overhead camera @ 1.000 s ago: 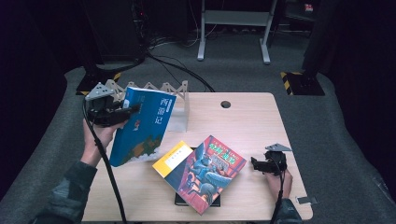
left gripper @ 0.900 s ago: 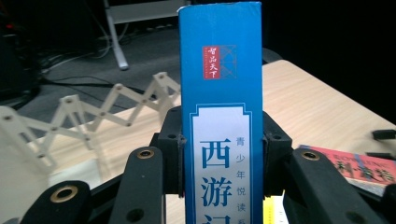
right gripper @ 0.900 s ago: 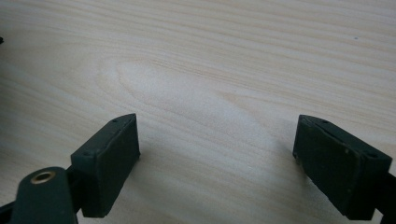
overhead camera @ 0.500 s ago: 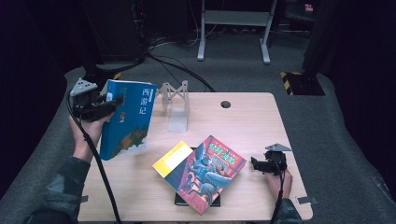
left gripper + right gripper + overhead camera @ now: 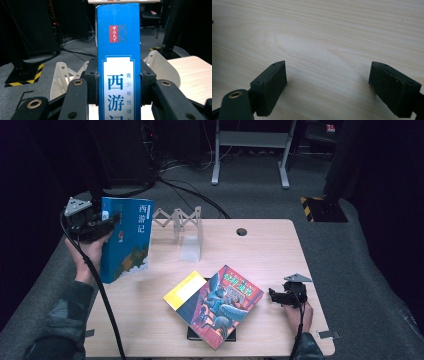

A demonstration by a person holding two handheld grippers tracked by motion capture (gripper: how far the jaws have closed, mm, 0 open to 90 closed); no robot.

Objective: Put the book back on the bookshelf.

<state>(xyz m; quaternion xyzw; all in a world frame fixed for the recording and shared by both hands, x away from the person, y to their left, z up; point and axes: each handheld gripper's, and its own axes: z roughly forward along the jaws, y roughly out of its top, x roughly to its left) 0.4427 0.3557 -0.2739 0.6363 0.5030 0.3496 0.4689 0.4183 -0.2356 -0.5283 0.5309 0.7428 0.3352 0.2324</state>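
Book (image 5: 126, 237) upright at table's (image 5: 280, 250) left edge, clamped in left gripper (image 5: 95, 226). Rack (image 5: 182, 222) right of it. Book stack (image 5: 215, 305) at front centre. Right gripper (image 5: 280, 296) right of stack, apart.

Blue book (image 5: 126, 237) with white lettering — pale wood-grain table (image 5: 260, 250) — black tongs (image 5: 100, 227).
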